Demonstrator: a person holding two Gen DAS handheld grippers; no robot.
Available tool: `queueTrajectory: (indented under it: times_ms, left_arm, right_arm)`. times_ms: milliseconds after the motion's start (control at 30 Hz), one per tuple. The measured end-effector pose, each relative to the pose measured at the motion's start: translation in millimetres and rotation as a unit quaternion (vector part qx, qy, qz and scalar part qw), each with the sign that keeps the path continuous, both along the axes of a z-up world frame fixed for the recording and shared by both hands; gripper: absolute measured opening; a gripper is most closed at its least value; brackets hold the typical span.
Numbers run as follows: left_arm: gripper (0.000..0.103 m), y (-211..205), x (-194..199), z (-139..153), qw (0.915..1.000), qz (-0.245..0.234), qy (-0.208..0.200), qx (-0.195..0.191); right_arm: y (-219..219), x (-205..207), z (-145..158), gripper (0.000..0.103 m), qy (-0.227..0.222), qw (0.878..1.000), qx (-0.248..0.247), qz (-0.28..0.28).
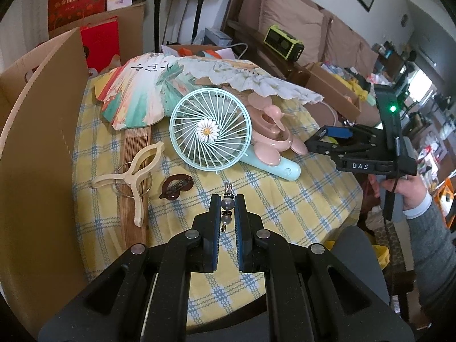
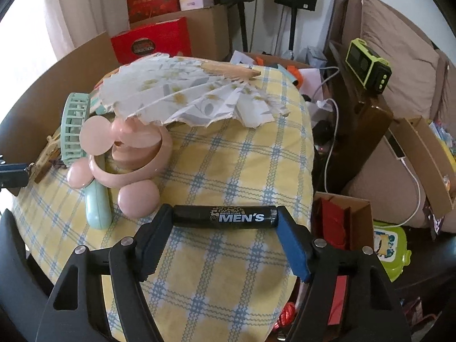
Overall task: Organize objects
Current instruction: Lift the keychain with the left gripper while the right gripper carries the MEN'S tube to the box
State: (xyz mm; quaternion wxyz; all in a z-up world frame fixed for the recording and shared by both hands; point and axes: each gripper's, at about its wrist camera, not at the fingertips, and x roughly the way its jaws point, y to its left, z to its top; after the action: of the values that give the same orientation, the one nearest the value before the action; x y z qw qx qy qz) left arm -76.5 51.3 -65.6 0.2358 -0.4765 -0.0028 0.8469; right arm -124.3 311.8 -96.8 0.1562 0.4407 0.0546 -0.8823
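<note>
My left gripper (image 1: pixel 228 199) is shut on a small pearl-beaded ornament (image 1: pixel 228 204), held just above the yellow checked tablecloth (image 1: pixel 285 205). In the right wrist view, my right gripper (image 2: pixel 225 217) grips a black tube marked "MEN'S" (image 2: pixel 228 216) lengthwise, with a pad pressing on each end. The left wrist view shows that gripper (image 1: pixel 327 139) off the table's right side, carried by a person's hand (image 1: pixel 410 191). On the cloth lie a mint hand fan (image 1: pixel 210 131), a pink fan (image 2: pixel 134 148), a brown hair clip (image 1: pixel 175 188) and a cream plastic clip (image 1: pixel 134 176).
A white paper folding fan (image 2: pixel 188 94) and a painted one (image 1: pixel 136 94) cover the table's far side. A tall cardboard wall (image 1: pixel 42 142) borders the left edge. An open box with red contents (image 2: pixel 342 216) sits below the right edge, near a sofa (image 2: pixel 399 42).
</note>
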Motion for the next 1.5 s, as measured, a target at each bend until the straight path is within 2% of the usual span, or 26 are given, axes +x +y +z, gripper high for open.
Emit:
queueTrajectory:
  times_ms: [333,533,800,1200,1500]
  left_arm:
    - [0.009,-9,3,21,0.9997,0.009,0.021,0.009]
    - [0.009,-18,10,47,0.9987,0.015,0.047,0.016]
    - [0.009,-42,22,83,0.9959,0.036,0.081,0.016]
    - [0.009,-88,28,110,0.9907,0.09,0.102,0.01]
    - [0.009,-131,31,112,0.9855,0.135,0.103,-0.005]
  right_arm:
    - [-8,20,44,0.074,0.028,0.999,0.0,-0.021]
    - [-37,34,83,0.074,0.05,0.999,-0.005,-0.011]
    - [-89,47,118,0.074,0.067,0.998,-0.008,0.019]
    - [-167,52,143,0.074,0.074,0.994,-0.008,0.077]
    - [-223,47,145,0.074,0.07,0.991,-0.015,0.111]
